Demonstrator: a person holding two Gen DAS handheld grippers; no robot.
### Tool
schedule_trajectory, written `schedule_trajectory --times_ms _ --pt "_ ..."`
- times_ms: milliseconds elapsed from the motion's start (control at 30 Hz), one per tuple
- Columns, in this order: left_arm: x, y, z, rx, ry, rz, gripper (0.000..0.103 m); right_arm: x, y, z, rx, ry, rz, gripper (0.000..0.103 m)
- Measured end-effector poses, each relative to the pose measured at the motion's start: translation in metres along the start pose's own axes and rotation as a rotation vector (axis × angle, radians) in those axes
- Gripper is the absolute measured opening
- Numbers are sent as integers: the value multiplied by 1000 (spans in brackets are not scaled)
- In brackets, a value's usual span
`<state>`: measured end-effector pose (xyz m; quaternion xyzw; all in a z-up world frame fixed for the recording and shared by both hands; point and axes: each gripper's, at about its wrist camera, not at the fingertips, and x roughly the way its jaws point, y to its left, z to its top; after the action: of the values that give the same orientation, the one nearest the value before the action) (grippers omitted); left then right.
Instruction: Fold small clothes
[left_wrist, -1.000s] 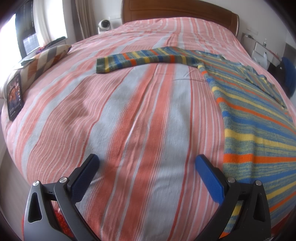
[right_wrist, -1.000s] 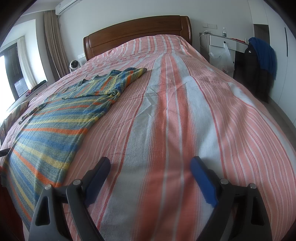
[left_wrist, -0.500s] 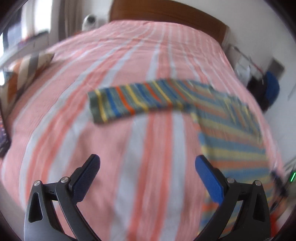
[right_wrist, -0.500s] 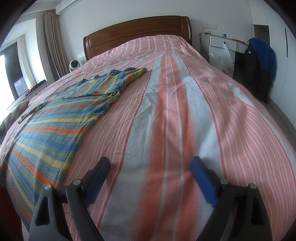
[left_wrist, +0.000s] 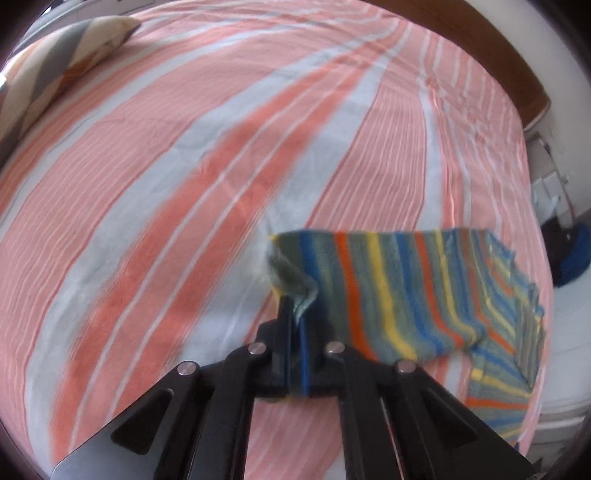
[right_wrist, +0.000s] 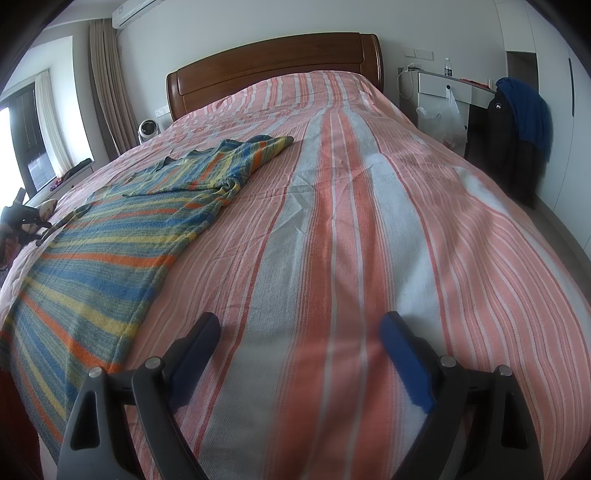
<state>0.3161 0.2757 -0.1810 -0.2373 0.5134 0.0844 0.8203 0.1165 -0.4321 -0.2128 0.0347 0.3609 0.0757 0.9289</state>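
A window and a long beige curtain stand along the left wall, with an air conditioner above and a small white fan on the floor by the wooden headboard. The bed fills the room, its cover striped pink, orange and pale grey, with light creases. A striped pillow lies at the bed's far left edge in the left wrist view.

The sweater, striped blue, yellow, orange and grey, lies flat on the left side of the bed, one sleeve reaching toward the middle. The left gripper is closed on the cuff of the other sleeve, which bunches at the pads.

The right gripper hangs over bare cover near the foot, jaws wide apart and empty.

On the right stand a white desk with a plastic bag hanging from it, a bottle on top, and dark and blue clothes draped beside it.
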Motion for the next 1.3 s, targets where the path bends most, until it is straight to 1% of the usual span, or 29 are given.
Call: schedule_trajectory --times_ms 100,133,167,200,233,333,367,433,467,500,533,567,633,667,700,767,800,833,867,900,967,1033,1067,1100,1133,1167,1233,1267,1300 --pt "-34 -43 7 91 -82 -30 2 0 -1 1 0 0 -1 88" --pt "-48 -69 7 148 -110 -48 2 0 -1 1 -1 0 -1 88" --pt "-63 -102 6 220 -138 -76 2 0 -1 0 -1 0 -1 88" --pt "-72 -127 3 273 -151 -99 2 1 -2 1 -1 0 -1 88" --pt "-84 -169 -2 356 -166 -138 2 -1 -1 0 -1 -1 -1 88" --pt "-94 -246 -21 501 -179 -211 2 -1 -3 1 -1 0 0 89" --pt "-91 -277 -32 549 -171 -240 2 -1 -2 1 -1 -1 -1 89" --pt "-74 -319 -51 609 -138 -265 3 -1 -2 0 -1 -1 -1 89" --pt "-56 -340 -63 628 -101 -265 14 -1 -4 1 -1 -1 -1 89" --pt "-37 -355 -75 629 -60 -256 44 -1 -4 1 -1 -1 -1 89" --pt "-20 -363 -84 619 -23 -238 61 -1 -2 0 -1 -1 -1 89" --pt "-11 -363 -91 605 -6 -232 75 -1 -2 0 -2 -1 -2 89" --pt "-1 -355 -97 570 18 -254 74 -1 -2 0 -2 -1 -3 89" --pt "1 -343 -94 546 31 -263 74 -1 -2 0 -3 -1 -4 89" --pt "2 -327 -85 514 24 -245 74 -1 -3 0 -4 -1 -5 89" --pt "-2 -299 -69 450 -15 -186 75 0 -4 1 -4 -1 -3 89" --pt "-5 -277 -59 407 -43 -141 80 0 -5 1 -4 -1 -2 89" --pt "-10 -259 -60 380 -64 -109 84 0 -4 1 -5 -1 -1 89" --pt "-7 -248 -58 369 -71 -91 89 0 -5 1 -6 -1 1 89" --pt "-1 -236 -59 370 -68 -67 90 0 -5 2 -6 0 3 89" --pt "24 -216 -69 400 -21 23 90 0 -4 2 -9 1 1 90" --pt "47 -198 -83 434 33 118 87 0 -4 2 -11 1 -1 90" --pt "48 -186 -90 438 18 115 89 0 -1 0 -12 1 -3 90" --pt "41 -178 -94 430 -14 99 90 -1 -1 0 -13 2 -4 90" --pt "33 -170 -97 412 -35 108 91 -1 -1 0 -14 2 -5 90" --pt "24 -160 -101 393 -37 116 92 -1 -1 0 -14 3 -6 90" --pt "8 -146 -108 393 -38 125 91 -1 -1 0 -13 5 -4 90" --pt "-5 -136 -114 406 -54 120 91 0 0 2 -15 17 -5 90" --pt "-15 -129 -120 418 -75 127 91 1 2 8 -33 61 -14 90"
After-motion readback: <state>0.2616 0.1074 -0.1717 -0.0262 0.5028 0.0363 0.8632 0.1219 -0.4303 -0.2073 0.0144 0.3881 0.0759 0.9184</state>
